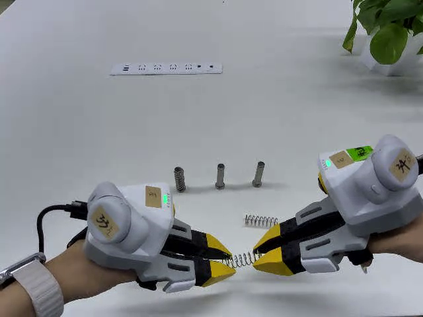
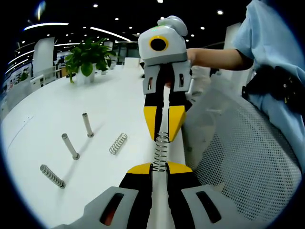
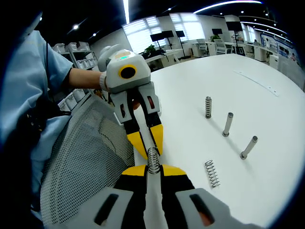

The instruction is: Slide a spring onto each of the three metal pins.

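Left gripper (image 1: 223, 259), right gripper (image 1: 264, 251): each clamped on one end of a spring (image 1: 242, 259), held over the front of the table (image 1: 99, 132) (two pins (image 1: 220, 176) bare beyond). Risk: an uneven pull stretches it, or it flicks away.

Site classification: open-plan office

Large white desk (image 1: 297, 119) carrying a power strip (image 1: 166, 68) and potted plant (image 1: 386, 30). Mesh-backed office chair (image 3: 81, 162) alongside. Strip light (image 3: 126, 9) and recessed spotlights overhead. Further desks, chairs and screens (image 3: 234, 25) beyond.
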`<action>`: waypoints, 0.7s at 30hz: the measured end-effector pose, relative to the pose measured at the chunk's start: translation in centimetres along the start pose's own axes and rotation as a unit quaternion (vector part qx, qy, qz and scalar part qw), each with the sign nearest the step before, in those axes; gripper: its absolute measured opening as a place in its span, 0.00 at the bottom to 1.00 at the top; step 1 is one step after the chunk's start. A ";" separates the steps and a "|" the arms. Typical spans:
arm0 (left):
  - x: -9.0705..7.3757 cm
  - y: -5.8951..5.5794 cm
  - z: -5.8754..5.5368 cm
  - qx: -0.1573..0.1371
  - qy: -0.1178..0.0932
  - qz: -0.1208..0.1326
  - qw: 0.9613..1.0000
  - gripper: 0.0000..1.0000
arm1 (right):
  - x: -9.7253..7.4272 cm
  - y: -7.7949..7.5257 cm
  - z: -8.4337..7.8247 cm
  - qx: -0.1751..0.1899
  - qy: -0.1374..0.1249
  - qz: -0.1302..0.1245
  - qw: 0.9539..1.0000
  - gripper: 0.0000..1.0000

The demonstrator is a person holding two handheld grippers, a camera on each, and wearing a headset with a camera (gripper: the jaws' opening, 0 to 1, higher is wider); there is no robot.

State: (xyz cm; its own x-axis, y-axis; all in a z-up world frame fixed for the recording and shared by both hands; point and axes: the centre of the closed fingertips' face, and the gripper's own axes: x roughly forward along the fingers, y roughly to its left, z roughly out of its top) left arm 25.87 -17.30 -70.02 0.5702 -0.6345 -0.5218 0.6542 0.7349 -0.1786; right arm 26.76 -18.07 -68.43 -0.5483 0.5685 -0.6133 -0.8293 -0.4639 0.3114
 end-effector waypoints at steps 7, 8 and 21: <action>0.6 0.1 0.4 0.001 0.005 -0.001 1.000 0.10 | -0.5 -0.1 1.2 -0.023 -0.001 -0.010 1.000 0.12; 0.6 0.1 0.4 0.001 0.005 -0.001 1.000 0.10 | -0.5 -0.1 1.3 -0.027 0.000 -0.010 1.000 0.12; 1.4 0.3 0.9 0.005 0.009 -0.005 1.000 0.09 | -0.4 0.2 2.4 -0.072 0.024 -0.013 0.997 0.12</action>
State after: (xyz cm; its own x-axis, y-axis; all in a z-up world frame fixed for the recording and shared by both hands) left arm 27.27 -18.14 -70.08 0.5536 -0.6378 -0.5355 0.6652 0.7255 -0.1765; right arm 26.58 -16.77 -66.40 -0.5184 0.5495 -0.6552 -0.8173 -0.5439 0.1905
